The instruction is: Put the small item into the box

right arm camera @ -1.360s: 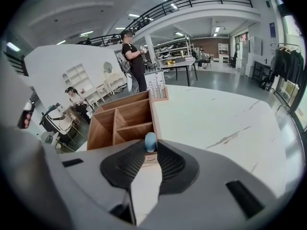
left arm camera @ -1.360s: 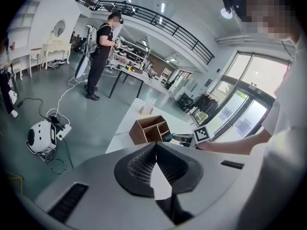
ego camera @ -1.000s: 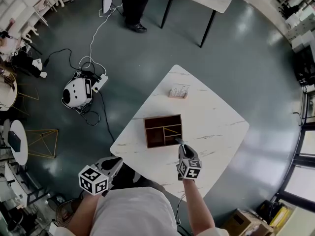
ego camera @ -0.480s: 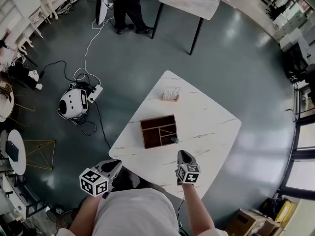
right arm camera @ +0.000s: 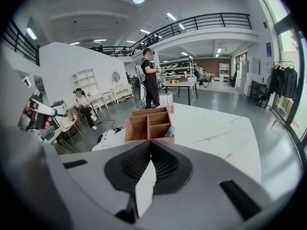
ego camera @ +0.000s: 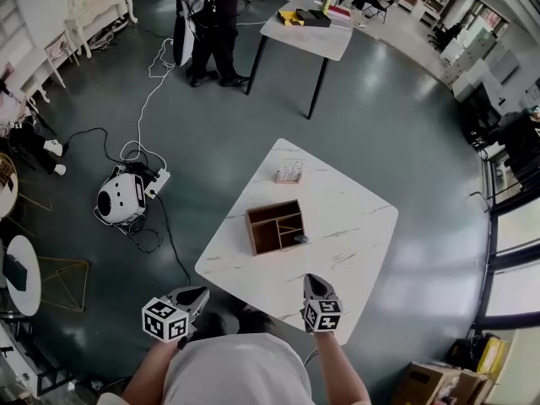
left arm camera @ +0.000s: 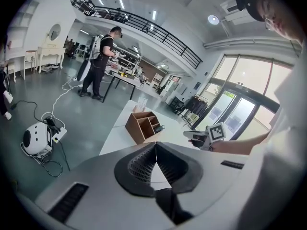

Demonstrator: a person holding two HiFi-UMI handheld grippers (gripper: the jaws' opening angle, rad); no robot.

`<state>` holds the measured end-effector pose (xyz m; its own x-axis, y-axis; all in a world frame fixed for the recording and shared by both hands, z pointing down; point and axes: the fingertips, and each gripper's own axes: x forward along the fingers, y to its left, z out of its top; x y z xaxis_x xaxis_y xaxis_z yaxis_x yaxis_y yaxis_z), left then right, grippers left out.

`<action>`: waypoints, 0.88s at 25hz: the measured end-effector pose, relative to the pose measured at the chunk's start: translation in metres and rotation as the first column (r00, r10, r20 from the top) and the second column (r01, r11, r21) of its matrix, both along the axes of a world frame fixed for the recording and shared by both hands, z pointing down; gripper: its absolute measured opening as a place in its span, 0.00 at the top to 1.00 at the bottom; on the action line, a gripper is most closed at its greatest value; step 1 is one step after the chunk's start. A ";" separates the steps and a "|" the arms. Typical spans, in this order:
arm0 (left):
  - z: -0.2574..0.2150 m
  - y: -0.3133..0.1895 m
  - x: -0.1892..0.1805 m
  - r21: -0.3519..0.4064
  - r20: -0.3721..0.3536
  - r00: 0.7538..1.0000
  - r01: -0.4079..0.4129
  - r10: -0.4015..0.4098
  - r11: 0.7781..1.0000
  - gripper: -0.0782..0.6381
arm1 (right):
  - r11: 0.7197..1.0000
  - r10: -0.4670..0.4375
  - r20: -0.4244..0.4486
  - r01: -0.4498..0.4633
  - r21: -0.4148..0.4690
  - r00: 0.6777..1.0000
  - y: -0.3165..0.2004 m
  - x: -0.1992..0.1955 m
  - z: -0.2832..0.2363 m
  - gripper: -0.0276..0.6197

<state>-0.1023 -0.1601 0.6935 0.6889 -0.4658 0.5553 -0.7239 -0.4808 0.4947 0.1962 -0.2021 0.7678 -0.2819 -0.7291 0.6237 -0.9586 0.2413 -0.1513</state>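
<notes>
- Head view: small item [ego camera: 301,240] lodged in the box [ego camera: 263,234], in the narrow compartment at the corner nearest the right gripper [ego camera: 311,279]; one end poking up at the box wall, clearest in the right gripper view.
- Just changed: a second ago, right gripper tip right over that compartment; half a second ago, pulled back with the item left behind; now back at the near table edge, well apart from the box.
- Meaning for the task: drop looks done, this stretch reads as retreat, nothing left to carry.
- Right gripper: jaws closed tip to tip, nothing between them.
- Left gripper [ego camera: 202,293]: jaws closed too, empty, held off the table [ego camera: 354,218] on the person's left, same as in both earlier pictures; no part in the placing.
- Box contents: one long compartment plus smaller divided ones, all looking bare apart from the item.
- Farther up the table: small rack [ego camera: 289,173] with pale upright pieces, well apart from the box; contents too small to name.
- Head camera pointed higher now, more floor and room in view: white round device [ego camera: 116,201] with cables on the floor, second table [ego camera: 308,25], person [ego camera: 215,19] standing beside it.
</notes>
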 end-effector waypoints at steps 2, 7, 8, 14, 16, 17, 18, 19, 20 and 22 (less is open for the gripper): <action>0.002 0.018 -0.011 0.002 0.013 1.000 -0.007 0.007 1.000 0.87 | 0.999 -0.021 -0.025 0.022 0.043 0.999 0.013 -0.009 -0.019 0.92; 0.005 0.064 -0.035 -0.002 0.006 1.000 -0.011 0.011 1.000 0.87 | 0.992 -0.038 -0.040 0.042 0.115 0.998 0.045 -0.028 -0.061 0.92; 0.005 0.072 -0.040 -0.002 0.003 1.000 -0.011 0.011 1.000 0.87 | 0.992 -0.032 -0.040 0.037 0.123 0.999 0.053 -0.030 -0.066 0.92; 0.002 0.105 -0.050 0.033 -0.018 0.999 -0.044 0.045 0.998 0.87 | 0.987 0.030 0.008 -0.031 0.155 1.000 0.107 -0.039 -0.091 0.92; 0.001 0.112 -0.049 0.044 -0.028 0.998 -0.062 0.063 0.997 0.87 | 0.984 0.056 0.046 -0.063 0.166 0.997 0.127 -0.040 -0.101 0.92; 0.001 0.116 -0.048 0.047 -0.034 0.997 -0.070 0.071 0.996 0.87 | 0.982 0.066 0.061 -0.075 0.171 0.996 0.137 -0.040 -0.106 0.92; 0.000 0.120 -0.047 0.047 -0.041 0.996 -0.078 0.080 0.996 0.87 | 0.981 0.074 0.073 -0.086 0.176 0.995 0.148 -0.040 -0.112 0.92; 0.000 0.124 -0.045 0.048 -0.047 0.995 -0.086 0.089 0.995 0.87 | 0.979 0.081 0.082 -0.095 0.180 0.993 0.159 -0.040 -0.117 0.92; 0.000 0.128 -0.042 0.049 -0.050 0.994 -0.095 0.098 0.994 0.87 | 0.978 0.085 0.088 -0.101 0.184 0.992 0.169 -0.038 -0.122 0.92; -0.002 0.134 -0.035 0.055 -0.052 0.992 -0.113 0.115 0.992 0.87 | 0.977 0.083 0.096 -0.100 0.191 0.992 0.186 -0.035 -0.132 0.92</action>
